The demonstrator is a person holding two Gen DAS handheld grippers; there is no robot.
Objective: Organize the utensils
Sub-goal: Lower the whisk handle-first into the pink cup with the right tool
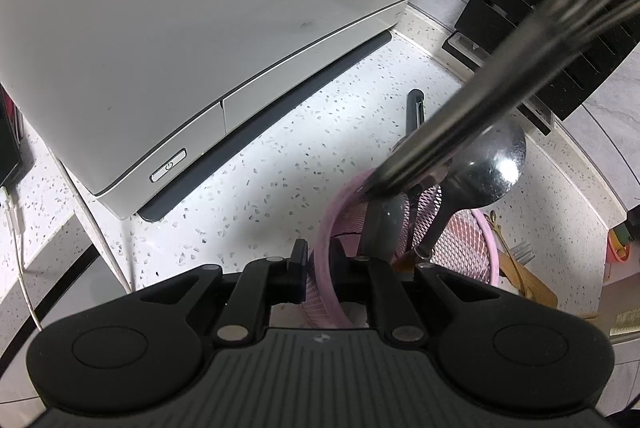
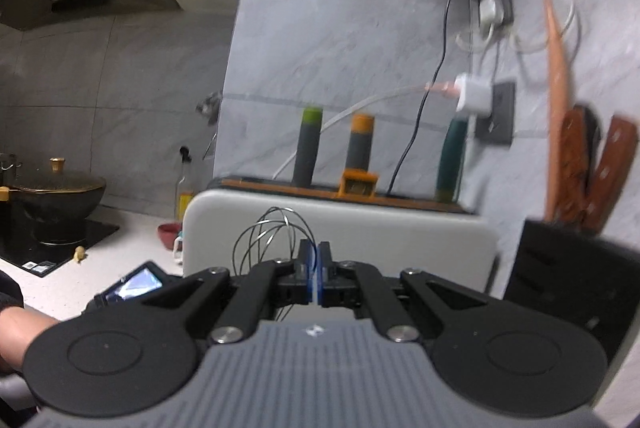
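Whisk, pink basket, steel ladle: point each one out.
whisk [image 2: 276, 232], right wrist view, wire loops.
pink basket [image 1: 326, 228], left wrist view, near rim.
steel ladle [image 1: 490, 164], left wrist view, bowl.

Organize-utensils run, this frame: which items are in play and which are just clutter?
In play:
- pink mesh holder, rim pinched by left gripper
- whisk, wires clamped in right gripper
- steel ladle standing in holder
- grey utensil in holder

Clutter:
- white appliance
- black slotted rack
- dark pen-like item on counter
- pot
- oil bottle

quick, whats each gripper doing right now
left gripper: shut on the pink mesh basket rim.
right gripper: shut on the wire whisk.
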